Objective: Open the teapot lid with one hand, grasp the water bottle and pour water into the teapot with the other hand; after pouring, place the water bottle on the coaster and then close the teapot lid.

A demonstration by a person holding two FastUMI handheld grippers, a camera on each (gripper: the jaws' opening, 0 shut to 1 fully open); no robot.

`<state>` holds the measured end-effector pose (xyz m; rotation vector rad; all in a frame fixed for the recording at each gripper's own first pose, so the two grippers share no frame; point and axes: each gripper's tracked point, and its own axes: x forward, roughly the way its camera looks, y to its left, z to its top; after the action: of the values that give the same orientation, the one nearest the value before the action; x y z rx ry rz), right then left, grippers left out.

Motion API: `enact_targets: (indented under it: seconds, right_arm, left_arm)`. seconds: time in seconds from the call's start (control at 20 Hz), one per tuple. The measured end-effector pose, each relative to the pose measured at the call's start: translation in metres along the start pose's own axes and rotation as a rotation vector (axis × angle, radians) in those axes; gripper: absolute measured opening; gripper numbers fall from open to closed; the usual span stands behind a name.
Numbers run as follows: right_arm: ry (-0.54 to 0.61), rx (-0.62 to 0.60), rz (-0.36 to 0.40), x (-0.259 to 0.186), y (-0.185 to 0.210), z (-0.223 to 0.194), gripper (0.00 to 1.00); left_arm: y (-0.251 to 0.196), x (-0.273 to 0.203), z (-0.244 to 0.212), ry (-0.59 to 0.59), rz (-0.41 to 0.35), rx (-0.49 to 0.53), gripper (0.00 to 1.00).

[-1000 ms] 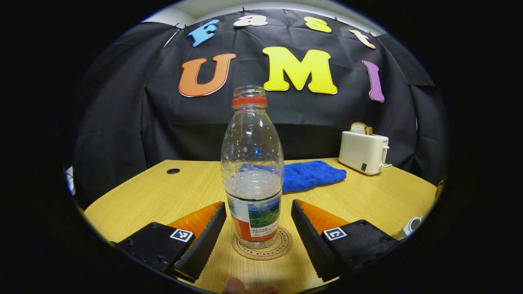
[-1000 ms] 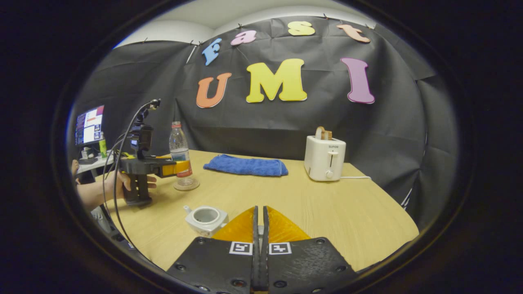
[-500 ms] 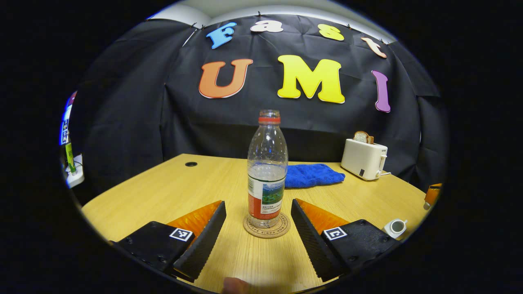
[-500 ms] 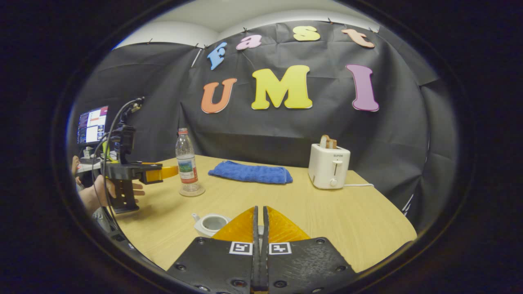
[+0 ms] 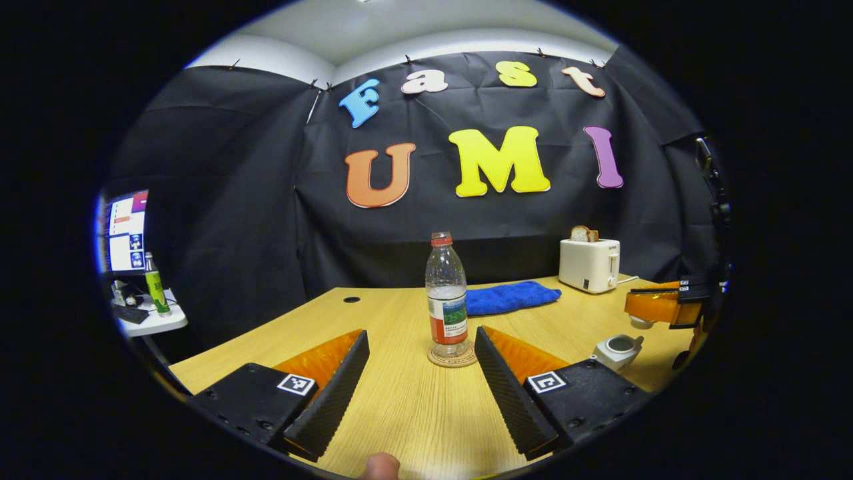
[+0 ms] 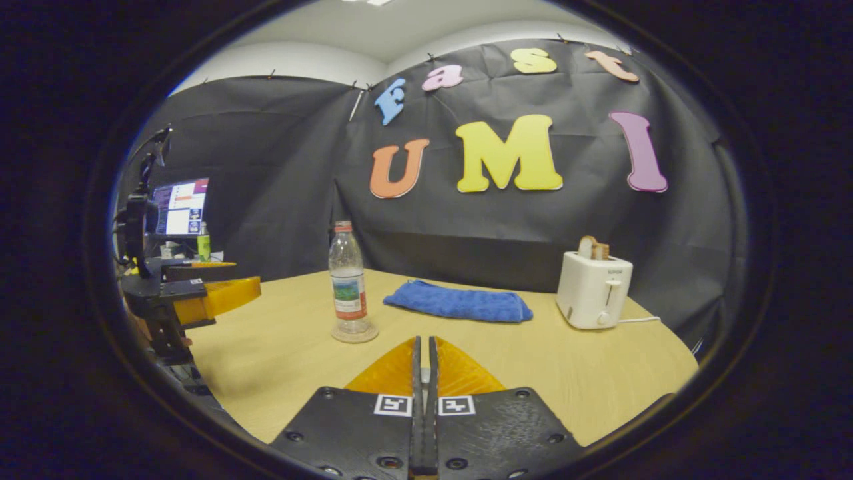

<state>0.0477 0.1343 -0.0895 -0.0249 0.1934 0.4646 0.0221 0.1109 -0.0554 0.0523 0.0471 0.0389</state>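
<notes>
A clear water bottle [image 5: 446, 293] with a red neck ring, no cap and some water stands upright on the round coaster [image 5: 452, 357]. My left gripper [image 5: 420, 333] is open, well back from the bottle, with nothing between its fingers. The white teapot [image 5: 616, 350] sits lidless on the table to the right. Above it hovers my right gripper [image 5: 643, 305], shut, with the small white lid [image 5: 641, 323] hanging under its fingertips. In the right gripper view the right gripper [image 6: 423, 340] is shut, the bottle [image 6: 350, 293] stands ahead on its coaster [image 6: 354, 335], and the left gripper [image 6: 226, 297] is at the far left.
A blue towel [image 5: 510, 297] lies behind the bottle on the wooden table [image 5: 400, 400]. A white toaster [image 5: 590, 263] with bread stands at the back right. A side shelf with a monitor [image 5: 123, 230] and a green bottle [image 5: 155, 290] is off the table's left.
My left gripper, open throughout, has drawn back from the bottle, which stays on the coaster. The right gripper has stayed shut and shifted so the teapot has dropped out of its view.
</notes>
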Motion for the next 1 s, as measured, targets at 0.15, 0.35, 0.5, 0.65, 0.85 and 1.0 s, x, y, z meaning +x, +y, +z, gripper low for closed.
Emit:
enact_targets:
  seconds: [0.15,0.35,0.5,0.65,0.85,1.0]
  right_arm:
    - [0.004,-0.024,0.017,0.009,0.01,-0.006,0.0]
    - [0.014,-0.032,0.015,0.015,0.011,-0.013,0.0]
    - [0.022,-0.026,0.002,0.018,0.007,-0.018,0.0]
    - [0.031,-0.009,0.005,0.019,0.007,-0.026,0.0]
    - [0.043,-0.004,0.002,0.021,0.005,-0.034,0.0]
    - [0.045,0.003,0.005,0.02,0.005,-0.037,0.0]
  left_arm:
    - [0.009,-0.01,-0.007,0.003,0.03,0.015,1.0]
    - [0.016,-0.015,-0.008,0.009,0.046,0.002,1.0]
    - [0.02,-0.014,-0.005,0.001,0.056,0.013,0.99]
    - [0.018,-0.014,-0.003,0.0,0.054,0.014,1.0]
    - [0.013,-0.015,0.001,-0.003,0.045,0.022,1.0]
    - [0.007,-0.015,0.009,-0.015,0.037,0.032,0.99]
